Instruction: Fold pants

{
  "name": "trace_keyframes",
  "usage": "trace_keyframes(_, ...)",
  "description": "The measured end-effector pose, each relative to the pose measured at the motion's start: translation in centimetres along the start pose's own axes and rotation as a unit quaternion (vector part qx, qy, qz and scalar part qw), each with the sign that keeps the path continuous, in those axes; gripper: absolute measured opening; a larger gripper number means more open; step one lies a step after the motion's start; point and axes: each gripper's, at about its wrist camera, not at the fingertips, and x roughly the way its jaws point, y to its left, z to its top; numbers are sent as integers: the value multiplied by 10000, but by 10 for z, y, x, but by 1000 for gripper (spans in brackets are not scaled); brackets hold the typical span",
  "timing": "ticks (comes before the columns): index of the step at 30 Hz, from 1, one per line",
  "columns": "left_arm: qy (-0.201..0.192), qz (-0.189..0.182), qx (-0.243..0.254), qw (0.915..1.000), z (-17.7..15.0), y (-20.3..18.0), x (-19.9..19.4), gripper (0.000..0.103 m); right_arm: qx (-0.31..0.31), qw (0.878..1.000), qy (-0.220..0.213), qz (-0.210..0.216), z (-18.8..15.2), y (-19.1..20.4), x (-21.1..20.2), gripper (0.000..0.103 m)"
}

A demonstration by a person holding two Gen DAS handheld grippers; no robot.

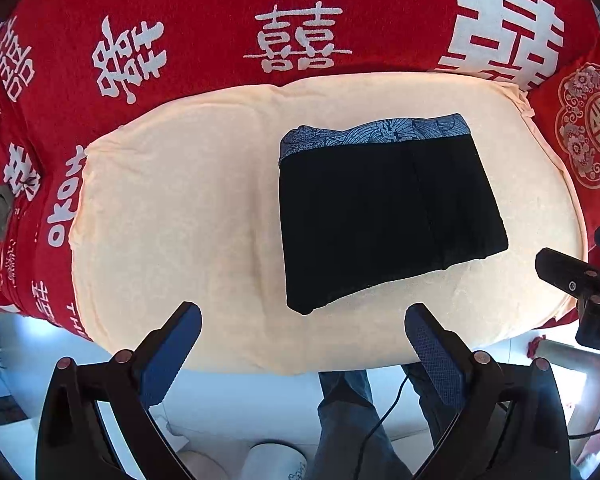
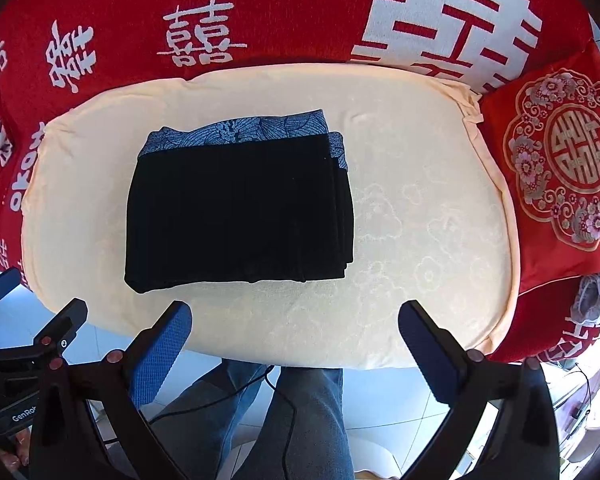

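The black pants (image 1: 384, 216) lie folded into a compact rectangle on the cream cushion (image 1: 172, 216), with a blue patterned waistband (image 1: 376, 132) along the far edge. They also show in the right wrist view (image 2: 236, 212), on the cushion (image 2: 420, 216). My left gripper (image 1: 303, 320) is open and empty, held near the cushion's front edge, short of the pants. My right gripper (image 2: 295, 318) is open and empty, also at the front edge, to the right of the pants' near corner. The right gripper shows at the right edge of the left wrist view (image 1: 580, 280).
A red cover with white characters (image 1: 180, 40) lies behind and left of the cushion. A red embroidered pillow (image 2: 560, 160) sits at the right. The person's jeans-clad legs (image 2: 300, 420) and a black cable are below. The left gripper shows at the left edge (image 2: 32, 344).
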Motion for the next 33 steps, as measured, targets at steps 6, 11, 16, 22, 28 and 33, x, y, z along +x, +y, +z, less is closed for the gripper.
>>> trace_keyframes(6, -26, -7, 44, 10000, 2, -4, -4, 102, 50, 10000, -53, -22, 0, 4, -7, 103)
trace_keyframes(11, -39, 8, -60, 10000, 5, -1, -6, 102, 6, 10000, -66, -47, 1, 6, -8, 103)
trace_keyframes(16, 11, 29, -186, 9998, 6, 2, -4, 102, -6, 10000, -56, -75, 3, 5, -7, 103)
trace_keyframes(22, 0, 20, -220, 9998, 8, 3, -5, 102, -70, 9999, -53, -117, 7, 6, -8, 103)
trace_keyframes(28, 32, -2, -212, 9998, 9, 4, -2, 102, -69, 9999, -26, -126, 9, 6, -7, 103)
trace_keyframes(33, 24, 3, -194, 9998, 10, 3, -2, 102, -56, 9999, -23, -124, 11, 5, -5, 103)
